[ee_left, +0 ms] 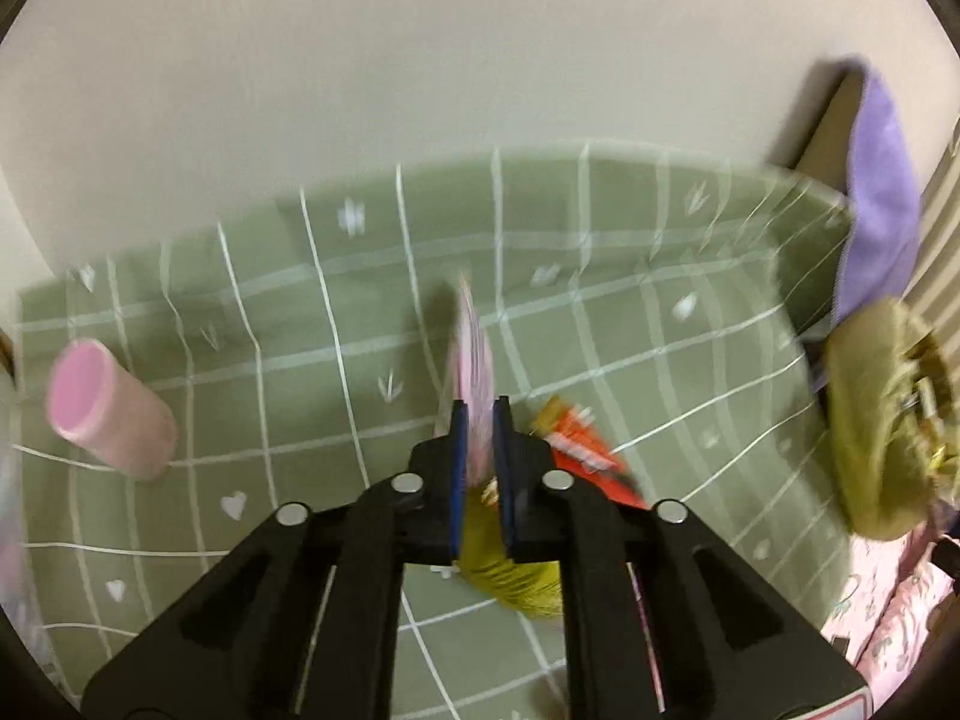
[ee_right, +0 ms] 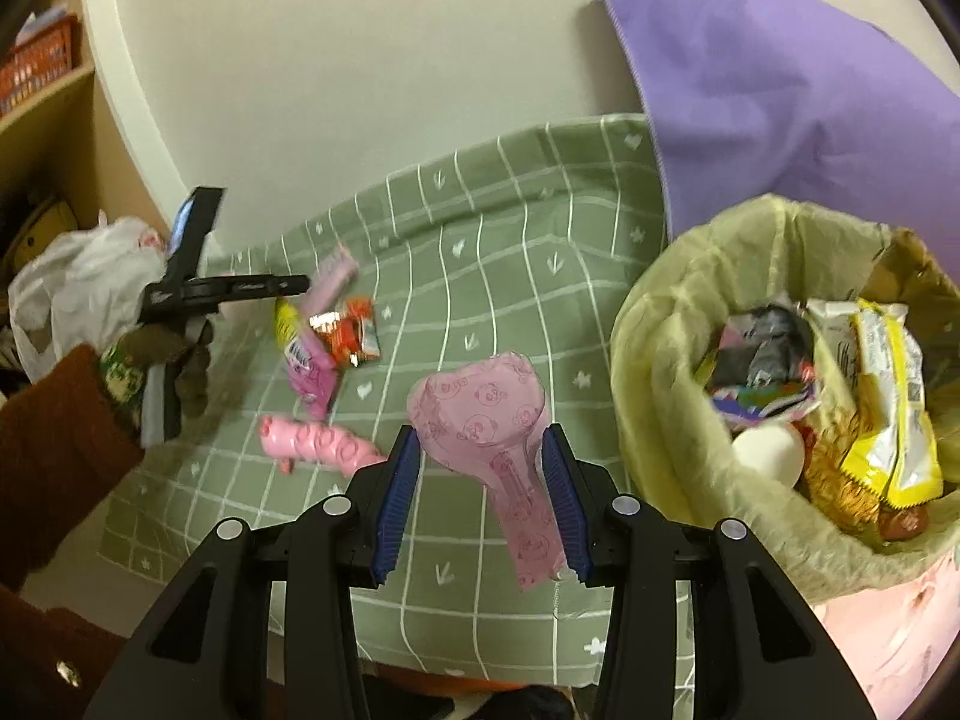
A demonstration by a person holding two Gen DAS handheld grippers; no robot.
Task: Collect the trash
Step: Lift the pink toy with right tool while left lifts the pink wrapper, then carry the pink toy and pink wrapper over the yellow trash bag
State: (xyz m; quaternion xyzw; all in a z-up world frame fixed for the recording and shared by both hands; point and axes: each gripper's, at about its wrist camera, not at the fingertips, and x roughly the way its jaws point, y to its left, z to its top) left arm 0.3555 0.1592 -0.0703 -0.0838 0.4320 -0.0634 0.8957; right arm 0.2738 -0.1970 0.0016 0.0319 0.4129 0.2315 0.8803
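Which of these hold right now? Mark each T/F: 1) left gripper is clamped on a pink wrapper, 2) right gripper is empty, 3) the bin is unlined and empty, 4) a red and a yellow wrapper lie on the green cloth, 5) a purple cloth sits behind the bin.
1. True: the left gripper is shut on a thin pink wrapper.
2. False: a pink plastic piece sits between the right gripper pads.
3. False: the bin has a yellowish liner and holds wrappers.
4. True: red wrapper and yellow wrapper lie on the green cloth.
5. True: purple cloth.
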